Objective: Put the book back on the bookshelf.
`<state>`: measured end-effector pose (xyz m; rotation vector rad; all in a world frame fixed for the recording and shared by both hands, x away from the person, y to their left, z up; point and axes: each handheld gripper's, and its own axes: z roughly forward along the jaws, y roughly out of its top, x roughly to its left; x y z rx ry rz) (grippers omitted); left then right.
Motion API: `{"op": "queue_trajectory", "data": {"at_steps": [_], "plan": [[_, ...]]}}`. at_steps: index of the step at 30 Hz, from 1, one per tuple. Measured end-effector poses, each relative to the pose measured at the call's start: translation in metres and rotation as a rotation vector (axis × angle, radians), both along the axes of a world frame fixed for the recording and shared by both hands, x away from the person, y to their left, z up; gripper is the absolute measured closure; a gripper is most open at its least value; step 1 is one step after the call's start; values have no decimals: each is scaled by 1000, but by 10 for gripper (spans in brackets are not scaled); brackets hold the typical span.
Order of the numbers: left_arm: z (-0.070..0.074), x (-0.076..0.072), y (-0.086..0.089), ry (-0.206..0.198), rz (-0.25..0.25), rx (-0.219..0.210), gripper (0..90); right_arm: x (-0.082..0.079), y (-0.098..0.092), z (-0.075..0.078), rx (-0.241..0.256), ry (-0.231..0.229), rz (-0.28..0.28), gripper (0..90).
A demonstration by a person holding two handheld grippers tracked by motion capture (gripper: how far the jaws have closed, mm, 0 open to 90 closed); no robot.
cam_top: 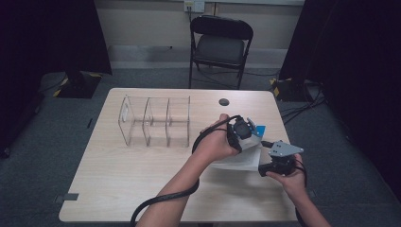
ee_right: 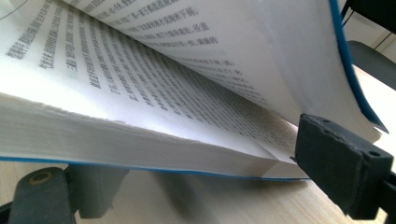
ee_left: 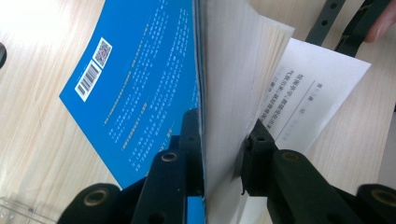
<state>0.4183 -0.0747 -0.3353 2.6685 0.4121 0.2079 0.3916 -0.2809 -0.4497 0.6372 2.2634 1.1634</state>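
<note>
- The table [cam_top: 142,179] is pale wood; the work sits at its right, near side.
- A clear plastic organizer [cam_top: 156,120] with three compartments stands upright on the left-centre of the table, well apart from both hands.
- The book [cam_top: 239,160], with a blue cover [ee_left: 140,88] and white printed pages, lies open near the table's right edge, between the two grippers. Its lower block of pages rests flat on the wood, while the upper part is lifted and curls upward.
- The left gripper [ee_left: 223,158] reaches across from the left and is clamped on the raised sheaf of pages and cover, one jaw on the blue back cover, the other against the white page side.
- The right gripper [cam_top: 279,161] sits at the near right edge of the book; its jaws stand apart, one under the page block by the table, the other beside the lifted pages.
- A small dark round disc [cam_top: 224,101] lies on the far part of the table.
</note>
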Motion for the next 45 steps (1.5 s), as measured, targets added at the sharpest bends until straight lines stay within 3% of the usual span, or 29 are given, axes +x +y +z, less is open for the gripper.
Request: {"op": "queue_trajectory", "data": {"at_steps": [6,24,29,37,45], "plan": [[-2,-2,-6,-18,-44,16,739,-3,-2,7,21,-51,-15,126],[2,-2,-11,-25,-88,54,741,0,-3,12,14,-59,-9,108],[3,-2,-11,-22,-88,62,742,1,-1,15,-9,-62,12,107],[5,-2,-12,-29,-97,78,743,1,-1,15,-3,-63,19,102],[16,-2,-11,-31,-107,92,744,2,3,23,-17,-105,76,108]]}}
